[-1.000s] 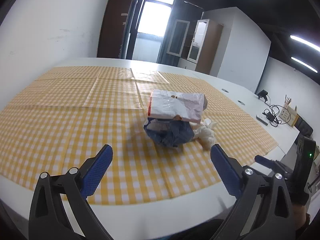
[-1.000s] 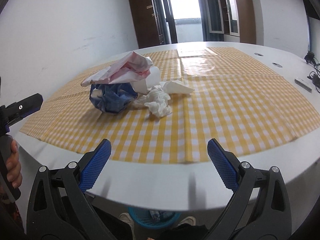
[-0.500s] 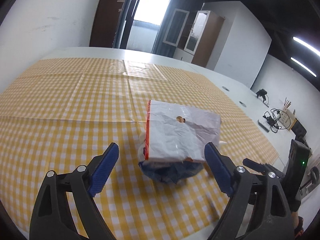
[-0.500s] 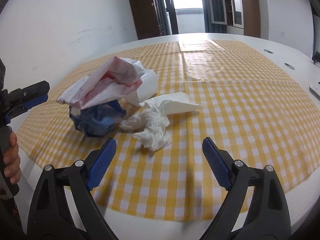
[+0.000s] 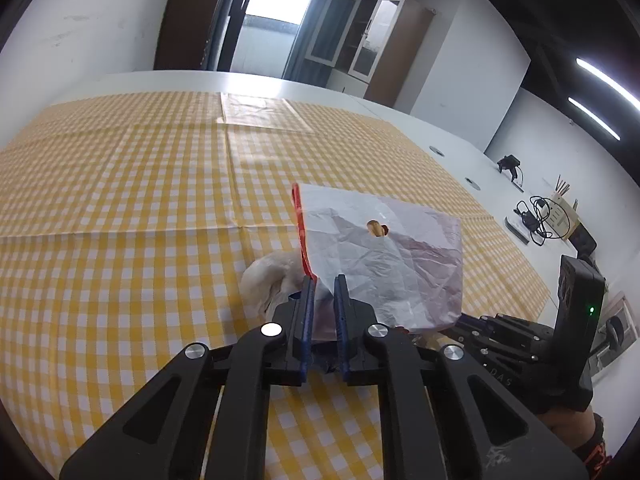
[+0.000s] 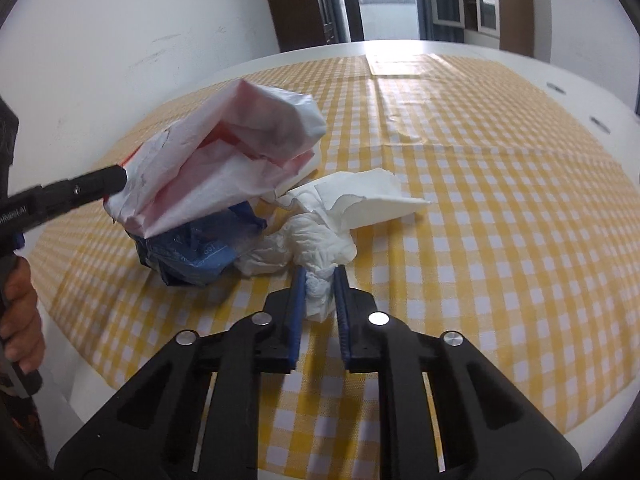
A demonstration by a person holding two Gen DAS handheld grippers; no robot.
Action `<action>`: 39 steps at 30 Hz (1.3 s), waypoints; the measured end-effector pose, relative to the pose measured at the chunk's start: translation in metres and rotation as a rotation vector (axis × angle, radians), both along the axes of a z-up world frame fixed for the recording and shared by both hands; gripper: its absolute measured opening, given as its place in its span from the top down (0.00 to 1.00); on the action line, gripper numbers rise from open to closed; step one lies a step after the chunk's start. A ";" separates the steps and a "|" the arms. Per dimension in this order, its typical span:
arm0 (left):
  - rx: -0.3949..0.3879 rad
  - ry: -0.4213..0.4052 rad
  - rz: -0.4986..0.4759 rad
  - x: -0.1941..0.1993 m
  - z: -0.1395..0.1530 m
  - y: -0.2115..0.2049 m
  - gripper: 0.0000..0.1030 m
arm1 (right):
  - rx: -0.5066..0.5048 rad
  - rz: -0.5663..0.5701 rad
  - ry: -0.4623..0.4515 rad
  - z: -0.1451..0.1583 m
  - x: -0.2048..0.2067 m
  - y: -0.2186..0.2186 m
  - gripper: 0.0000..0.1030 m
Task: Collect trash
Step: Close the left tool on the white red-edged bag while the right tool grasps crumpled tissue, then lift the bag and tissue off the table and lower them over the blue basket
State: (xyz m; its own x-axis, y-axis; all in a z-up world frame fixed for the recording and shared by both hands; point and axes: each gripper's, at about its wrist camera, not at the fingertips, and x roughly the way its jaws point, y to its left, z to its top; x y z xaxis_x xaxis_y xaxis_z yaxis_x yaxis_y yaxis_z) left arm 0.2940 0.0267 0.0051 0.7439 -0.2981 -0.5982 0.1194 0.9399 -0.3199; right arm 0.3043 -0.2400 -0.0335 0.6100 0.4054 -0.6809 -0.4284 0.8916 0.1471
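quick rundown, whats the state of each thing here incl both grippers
left gripper: shut on the white paper bag's near edge
right gripper: shut on the crumpled tissue
white paper bag: creased, mouth open, raised at a tilt over the blue wrapper
blue wrapper: crumpled, lying on the cloth
crumpled tissue: wadded, on the cloth
checked tablecloth: spread flat, fold creases showing

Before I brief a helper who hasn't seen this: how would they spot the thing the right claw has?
On the checked cloth lies a small trash pile. At its near right edge is a crumpled white tissue, pinched by the right claw; unlike the blue wrapper and red-white bag beside it, it is plain white.
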 end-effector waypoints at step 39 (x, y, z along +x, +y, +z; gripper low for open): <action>-0.032 -0.292 0.219 -0.206 0.063 0.029 0.99 | 0.133 -0.016 -0.236 0.060 -0.157 -0.051 0.92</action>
